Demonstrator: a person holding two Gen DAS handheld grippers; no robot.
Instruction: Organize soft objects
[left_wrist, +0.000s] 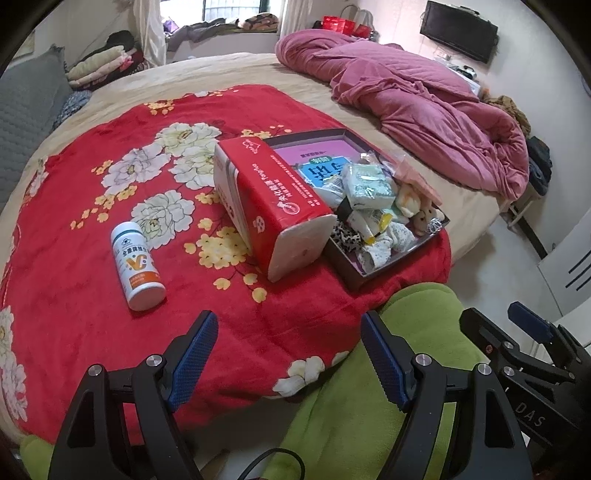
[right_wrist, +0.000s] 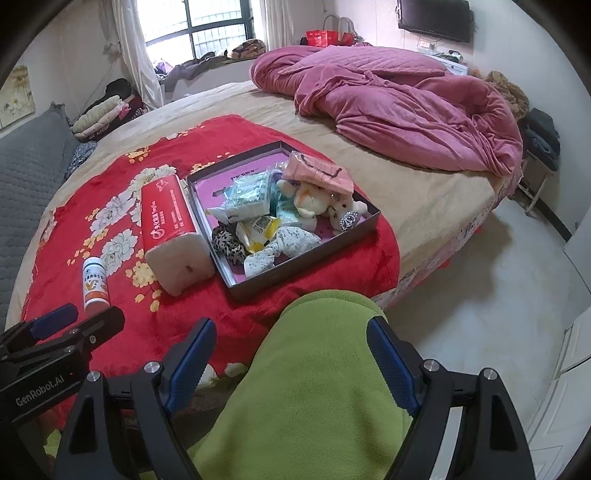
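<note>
The bed (right_wrist: 424, 192) fills most of what I see, with the crumpled pink quilt (right_wrist: 399, 107) at its far right and the red floral blanket (left_wrist: 92, 206) spread over the near left, where I work. On that blanket sits the dark shallow box (right_wrist: 306, 260), already heaped with soft things: small plush toys (right_wrist: 314, 197), tissue packets (right_wrist: 249, 195), a leopard-print piece (right_wrist: 229, 243). Just left of the box, touching its wall, lies the red tissue pack (left_wrist: 269, 206), tilted against it and still outside. Further left, near me, the white pill bottle (left_wrist: 137, 266) lies on its side, well apart from the box.

My left gripper (left_wrist: 288, 363) hangs spread wide over the blanket's near edge, holding nothing. My right gripper (right_wrist: 291, 363) is likewise spread and empty, above my green-clad knee (right_wrist: 317, 387).

I judge the tissue pack is what remains. It is bulky and squashy, so I would take it across its narrower width near the middle, squeeze gently, and lift clear of the box wall before setting it in. The hard bottle I would leave.
</note>
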